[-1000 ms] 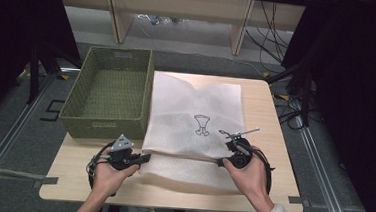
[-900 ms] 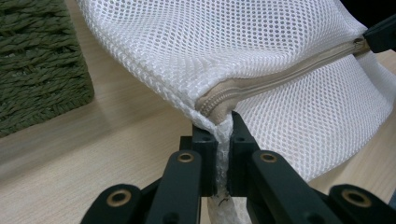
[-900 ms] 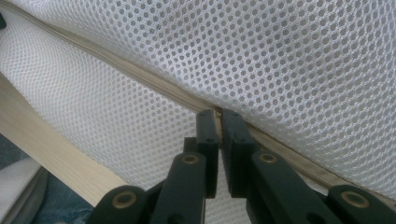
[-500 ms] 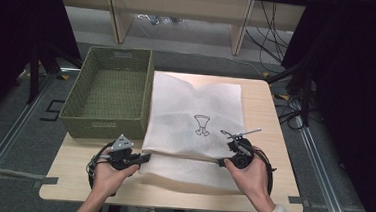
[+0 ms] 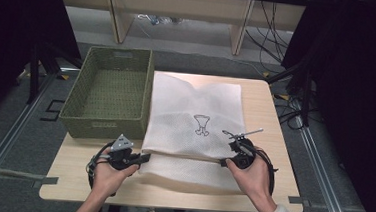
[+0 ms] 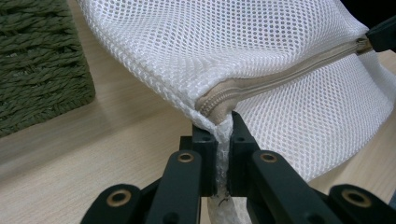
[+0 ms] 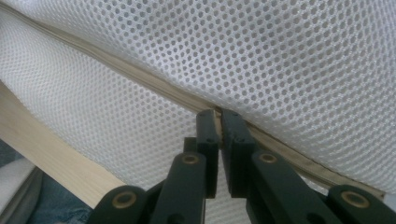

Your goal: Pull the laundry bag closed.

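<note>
The wooden desk (image 5: 275, 122) carries a white mesh laundry bag (image 5: 196, 106) spread across its middle and right, a small black line drawing (image 5: 201, 124) on its top face. Left of the bag, just beside it, stands a green woven basket (image 5: 107, 93). Along the bag's near part runs a beige zipper (image 6: 280, 77), lifted slightly off the desk. The left gripper (image 6: 223, 133) is clenched on the bag's corner at the zipper's left end. The right gripper (image 7: 219, 116) is clamped on the zipper seam at the right end.
</note>
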`<state>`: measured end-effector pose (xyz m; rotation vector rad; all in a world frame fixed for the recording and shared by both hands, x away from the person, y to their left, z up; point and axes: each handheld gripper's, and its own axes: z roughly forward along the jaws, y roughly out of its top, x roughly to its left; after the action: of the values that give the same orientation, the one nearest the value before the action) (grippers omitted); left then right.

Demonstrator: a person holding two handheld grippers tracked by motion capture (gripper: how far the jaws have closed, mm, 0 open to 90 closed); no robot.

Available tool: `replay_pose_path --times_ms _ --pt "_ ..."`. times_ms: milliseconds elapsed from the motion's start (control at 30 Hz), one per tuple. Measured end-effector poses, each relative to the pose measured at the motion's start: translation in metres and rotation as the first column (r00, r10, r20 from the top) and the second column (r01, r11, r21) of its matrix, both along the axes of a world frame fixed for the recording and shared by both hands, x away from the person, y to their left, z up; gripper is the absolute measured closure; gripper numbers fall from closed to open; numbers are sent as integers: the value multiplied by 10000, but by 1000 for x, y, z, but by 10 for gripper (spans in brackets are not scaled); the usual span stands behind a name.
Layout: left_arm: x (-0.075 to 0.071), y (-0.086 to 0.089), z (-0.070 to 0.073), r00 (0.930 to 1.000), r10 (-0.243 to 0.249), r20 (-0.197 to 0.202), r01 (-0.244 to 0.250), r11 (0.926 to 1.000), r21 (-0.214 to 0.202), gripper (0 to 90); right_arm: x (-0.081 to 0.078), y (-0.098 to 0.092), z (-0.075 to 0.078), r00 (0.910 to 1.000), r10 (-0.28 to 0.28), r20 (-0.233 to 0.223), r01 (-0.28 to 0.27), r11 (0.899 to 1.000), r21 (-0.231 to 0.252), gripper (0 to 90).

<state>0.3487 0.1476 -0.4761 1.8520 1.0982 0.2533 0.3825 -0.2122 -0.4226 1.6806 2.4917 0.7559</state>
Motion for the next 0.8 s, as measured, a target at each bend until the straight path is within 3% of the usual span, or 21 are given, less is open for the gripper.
replay_pose_path --times_ms 67,133,167,233,267,300,533,567,600,667,700,800 --pt "0 0 0 10000 -7 2 7 10000 22 844 1 -3 -1 9992 273 276 -272 9996 -49 872" --pt "0 0 0 10000 14 4 -14 10000 8 844 2 -4 -1 9993 312 192 -311 9995 -43 872" --pt "0 0 0 10000 18 9 -18 10000 32 844 1 -3 -1 10000 -7 93 8 10000 -95 872" --pt "0 0 0 10000 32 15 -32 10000 33 844 0 -3 0 9999 -127 -23 127 9999 -57 872" --pt "0 0 0 10000 32 15 -32 10000 33 844 0 -3 0 9999 -127 -23 127 9999 -57 872" --pt "0 0 0 10000 55 13 -55 10000 -4 844 2 -6 -2 9995 151 283 -147 9998 -135 872" --pt "0 0 0 10000 25 12 -25 10000 9 844 1 -7 -2 9995 148 264 -145 9998 -103 873" --pt "0 0 0 10000 21 9 -21 10000 14 844 0 -5 0 9999 -153 0 153 9999 6 872" --pt "0 0 0 10000 52 28 -52 10000 -17 844 1 -7 -1 9997 74 222 -72 9999 -104 872" --pt "0 0 0 10000 58 -26 -58 10000 -15 844 2 -8 -1 9996 116 256 -112 9998 -151 872" --pt "0 0 0 10000 75 4 -75 10000 2 844 0 -7 0 9995 -307 -20 307 9995 -90 872" --pt "0 0 0 10000 51 19 -51 10000 -18 844 1 -11 -1 9996 101 266 -99 9999 -91 872"
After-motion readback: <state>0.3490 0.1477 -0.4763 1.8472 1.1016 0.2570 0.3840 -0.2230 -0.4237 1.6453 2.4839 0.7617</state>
